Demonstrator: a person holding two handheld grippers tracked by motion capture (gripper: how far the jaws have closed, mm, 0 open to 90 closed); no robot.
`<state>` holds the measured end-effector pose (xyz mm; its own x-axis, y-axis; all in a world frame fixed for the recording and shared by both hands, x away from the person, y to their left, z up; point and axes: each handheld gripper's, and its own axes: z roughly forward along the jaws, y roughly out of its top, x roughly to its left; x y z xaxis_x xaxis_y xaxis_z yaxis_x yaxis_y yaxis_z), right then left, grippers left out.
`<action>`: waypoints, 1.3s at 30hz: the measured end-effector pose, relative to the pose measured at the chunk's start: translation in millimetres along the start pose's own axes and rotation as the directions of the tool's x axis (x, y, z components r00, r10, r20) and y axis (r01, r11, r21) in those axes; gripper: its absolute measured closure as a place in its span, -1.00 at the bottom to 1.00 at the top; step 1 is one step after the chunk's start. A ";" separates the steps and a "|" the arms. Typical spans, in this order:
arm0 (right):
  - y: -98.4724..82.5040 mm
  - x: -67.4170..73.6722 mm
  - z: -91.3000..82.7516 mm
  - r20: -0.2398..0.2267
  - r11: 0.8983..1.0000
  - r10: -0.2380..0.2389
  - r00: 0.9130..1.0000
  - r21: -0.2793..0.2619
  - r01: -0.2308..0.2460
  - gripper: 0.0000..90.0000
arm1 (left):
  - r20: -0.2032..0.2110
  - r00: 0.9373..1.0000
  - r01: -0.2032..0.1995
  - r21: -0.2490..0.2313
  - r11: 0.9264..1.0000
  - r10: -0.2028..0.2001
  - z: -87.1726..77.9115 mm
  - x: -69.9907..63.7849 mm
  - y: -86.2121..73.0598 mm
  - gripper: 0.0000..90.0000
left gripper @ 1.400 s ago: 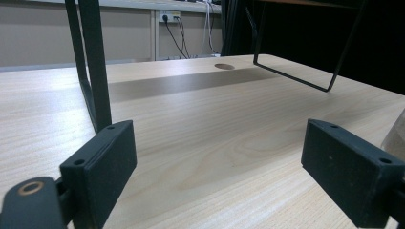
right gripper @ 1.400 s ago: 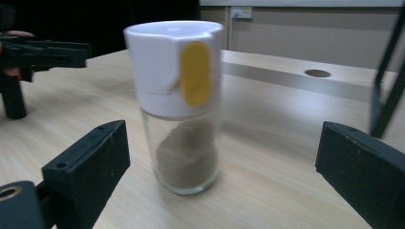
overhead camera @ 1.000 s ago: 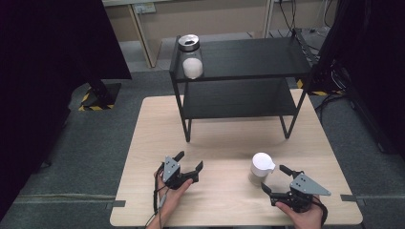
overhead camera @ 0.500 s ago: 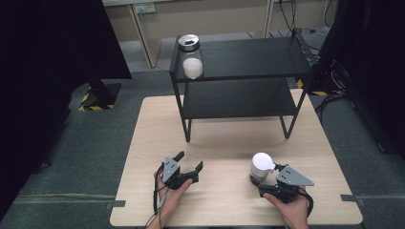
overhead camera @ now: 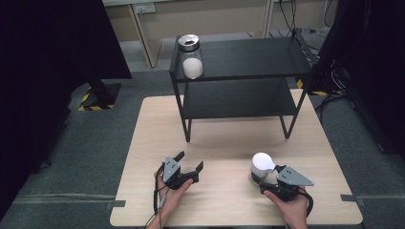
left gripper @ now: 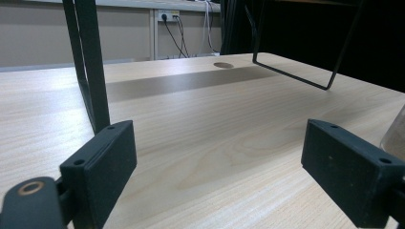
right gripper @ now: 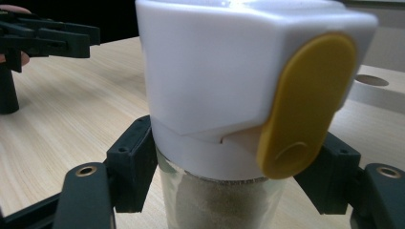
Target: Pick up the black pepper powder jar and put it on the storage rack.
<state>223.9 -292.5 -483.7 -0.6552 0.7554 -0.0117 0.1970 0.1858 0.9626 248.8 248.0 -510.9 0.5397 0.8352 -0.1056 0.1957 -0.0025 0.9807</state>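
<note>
The right gripper [right gripper: 224,191] has just closed its jaws on the glass spice jar [overhead camera: 261,168] below its white cap, near the table's [overhead camera: 224,138] front edge, ready for lifting. The left gripper [overhead camera: 190,163] rests wide and empty, clear of the jar.

A light wooden desk [overhead camera: 229,143] stands on grey carpet floor [overhead camera: 86,143], with a round cable hole [left gripper: 223,65] near its far edge. On its far half sits a black two-tier metal shelf [overhead camera: 248,62] on thin legs. Black curtains [overhead camera: 52,43] hang at both sides — the left one above a stand base marked with yellow-and-black tape [overhead camera: 95,98]. Behind runs a beige wall [overhead camera: 215,19] with a socket [overhead camera: 142,8] and trailing cables [overhead camera: 286,14]. Strips of grey tape [overhead camera: 351,197] lie on the floor beside the desk — the light is even, from overhead.
</note>
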 end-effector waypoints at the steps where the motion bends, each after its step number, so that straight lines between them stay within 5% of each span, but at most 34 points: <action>1: -0.6 0.1 0.0 0.000 1.000 0.003 1.000 -0.002 -0.003 -0.32 | 0.000 1.000 0.000 0.000 1.000 0.000 -0.1 0.0 0.0 -0.75; 14: 3.8 11.5 0.3 0.036 1.000 0.003 0.999 0.007 -0.004 -0.31 | -0.002 1.000 -0.006 -0.001 1.000 0.006 -0.1 -0.7 -0.2 -0.75; 39: 29.7 14.2 -6.5 0.073 0.993 0.016 0.997 -0.120 -0.007 -0.31 | -0.003 1.000 -0.006 -0.002 1.000 0.006 -0.3 -1.0 -0.4 -0.75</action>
<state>215.7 -280.4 -453.6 -0.5969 0.8022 -0.0157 0.1129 0.1034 0.9882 248.0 247.3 -511.1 0.5384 0.8369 -0.0987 0.1906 -0.0068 0.9816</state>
